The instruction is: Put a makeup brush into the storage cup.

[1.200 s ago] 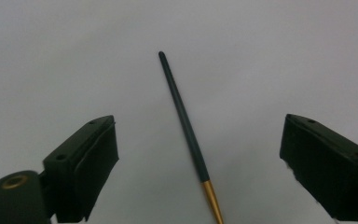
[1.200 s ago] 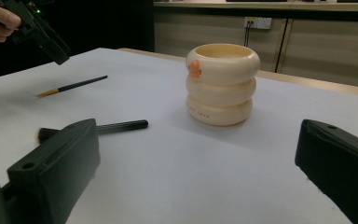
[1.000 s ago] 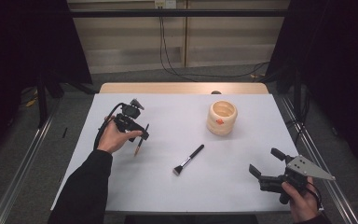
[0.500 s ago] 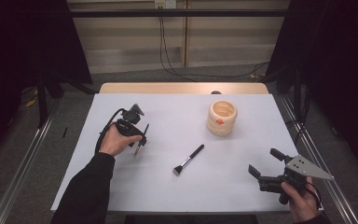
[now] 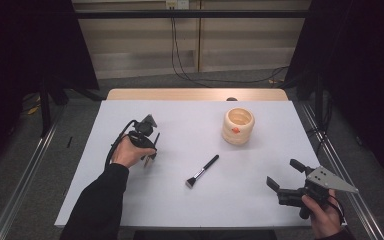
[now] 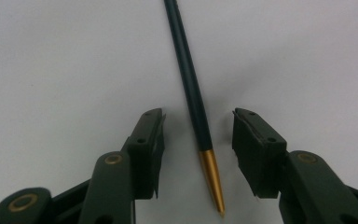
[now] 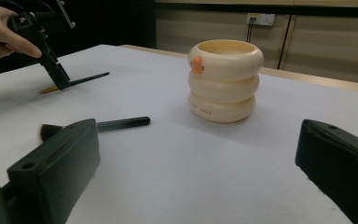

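- Left gripper (image 6: 198, 154): matte black jaws held apart, tips lowered to the table (image 5: 190, 210) on either side of one slim dark pen (image 6: 191, 88) with a gold tip, not clamping it.
- Right gripper (image 5: 285, 175): jaws wide apart, holding nothing, at the near right edge.
- One cream holder (image 5: 238, 126), three stacked rounded rings, orange spot.
- One black makeup brush (image 5: 202, 171), lying mid-table.
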Motion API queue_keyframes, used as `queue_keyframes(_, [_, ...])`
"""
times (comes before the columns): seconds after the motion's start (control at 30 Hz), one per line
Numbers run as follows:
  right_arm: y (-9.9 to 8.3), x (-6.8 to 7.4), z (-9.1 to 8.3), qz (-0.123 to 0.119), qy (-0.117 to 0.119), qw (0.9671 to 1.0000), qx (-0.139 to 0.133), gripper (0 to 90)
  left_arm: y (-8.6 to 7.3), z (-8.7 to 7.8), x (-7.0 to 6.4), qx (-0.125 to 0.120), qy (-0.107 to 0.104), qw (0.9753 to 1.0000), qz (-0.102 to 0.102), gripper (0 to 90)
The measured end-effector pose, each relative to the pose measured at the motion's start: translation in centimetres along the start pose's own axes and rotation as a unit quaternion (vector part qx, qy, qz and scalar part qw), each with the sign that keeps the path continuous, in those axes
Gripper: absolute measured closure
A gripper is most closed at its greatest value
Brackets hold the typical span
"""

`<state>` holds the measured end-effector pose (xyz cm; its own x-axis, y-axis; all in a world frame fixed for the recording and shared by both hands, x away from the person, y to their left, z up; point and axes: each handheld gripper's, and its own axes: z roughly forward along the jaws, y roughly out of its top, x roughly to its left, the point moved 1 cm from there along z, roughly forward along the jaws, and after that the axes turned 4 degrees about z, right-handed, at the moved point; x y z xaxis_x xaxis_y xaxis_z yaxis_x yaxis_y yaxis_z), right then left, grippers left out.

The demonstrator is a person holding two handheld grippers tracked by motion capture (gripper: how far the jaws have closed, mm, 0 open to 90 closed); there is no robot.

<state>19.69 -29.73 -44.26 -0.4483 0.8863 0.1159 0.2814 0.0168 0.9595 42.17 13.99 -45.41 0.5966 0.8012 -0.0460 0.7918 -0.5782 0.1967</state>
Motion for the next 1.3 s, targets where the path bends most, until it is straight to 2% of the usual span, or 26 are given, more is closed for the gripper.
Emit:
queue_keyframes(0.1, [0.0, 0.0, 0.0, 0.000, -0.001, 1.0000, 0.000, 0.0, 0.1, 0.1, -0.2, 0.003, 0.015, 0.9999, 0.000, 59.3])
queue_keyframes(0.17, [0.0, 0.0, 0.0, 0.001, 0.001, 1.0000, 0.001, 0.0, 0.1, 0.1, -0.2, 0.008, 0.018, 0.9998, -0.005, 62.6])
queue_keyframes(0.2, [0.0, 0.0, 0.0, 0.000, 0.002, 1.0000, 0.002, 0.0, 0.2, 0.1, -0.2, 0.011, 0.019, 0.9997, 0.005, 62.9])
queue_keyframes(0.27, [0.0, 0.0, 0.0, 0.000, 0.000, 1.0000, 0.001, 0.0, 0.2, 0.2, -0.4, 0.008, 0.029, 0.9995, 0.003, 63.7])
queue_keyframes(0.33, [0.0, 0.0, 0.0, 0.000, -0.002, 1.0000, 0.000, 0.0, 0.2, 0.1, -0.3, 0.011, 0.024, 0.9997, 0.003, 65.3])
queue_keyframes(0.4, [0.0, 0.0, 0.0, 0.001, -0.003, 1.0000, -0.001, 0.0, 0.2, 0.1, -0.2, 0.010, 0.025, 0.9996, 0.004, 71.7])
queue_keyframes(0.43, [0.0, 0.0, 0.0, 0.001, -0.002, 1.0000, 0.000, 0.0, 0.2, 0.1, -0.1, 0.012, 0.032, 0.9993, 0.017, 76.1])
queue_keyframes(0.5, [0.0, 0.0, 0.0, 0.001, 0.000, 1.0000, 0.002, 0.0, 0.2, 0.2, -0.4, 0.012, 0.028, 0.9995, 0.010, 78.2])
queue_keyframes(0.7, [0.0, 0.0, 0.0, 0.001, -0.004, 1.0000, 0.003, 0.0, 0.6, 0.4, -0.6, 0.024, 0.030, 0.9990, 0.025, 83.2])
queue_keyframes(0.77, [0.0, 0.0, 0.0, 0.000, -0.006, 1.0000, 0.003, 0.0, 0.6, 0.4, -0.4, 0.024, 0.022, 0.9992, 0.021, 82.8])
queue_keyframes(0.83, [0.0, -0.1, 0.0, -0.002, -0.006, 1.0000, 0.003, 0.0, 0.4, 0.3, 0.1, 0.027, 0.002, 0.9996, 0.011, 82.4])
queue_keyframes(0.87, [0.0, 0.0, 0.1, 0.001, -0.007, 1.0000, 0.002, 0.0, 0.4, 0.3, 0.2, 0.023, -0.005, 0.9996, 0.012, 82.5])
queue_keyframes(1.0, [0.0, 0.1, 0.1, 0.005, -0.007, 1.0000, 0.005, 0.0, 0.5, 0.4, 0.3, 0.020, -0.006, 0.9996, 0.018, 83.4])
queue_keyframes(1.03, [0.0, 0.0, 0.1, 0.005, -0.006, 1.0000, 0.005, 0.0, 0.5, 0.3, 0.3, 0.029, -0.008, 0.9993, 0.022, 83.4])
queue_keyframes(1.13, [0.0, 0.0, 0.1, 0.003, -0.008, 1.0000, 0.003, 0.0, 0.3, 0.2, 0.5, 0.017, -0.014, 0.9997, 0.010, 83.5])
queue_keyframes(1.3, [0.0, 0.0, 0.1, 0.006, -0.006, 1.0000, 0.004, 0.0, 0.0, 0.1, 0.8, 0.004, -0.020, 0.9997, 0.009, 83.5])
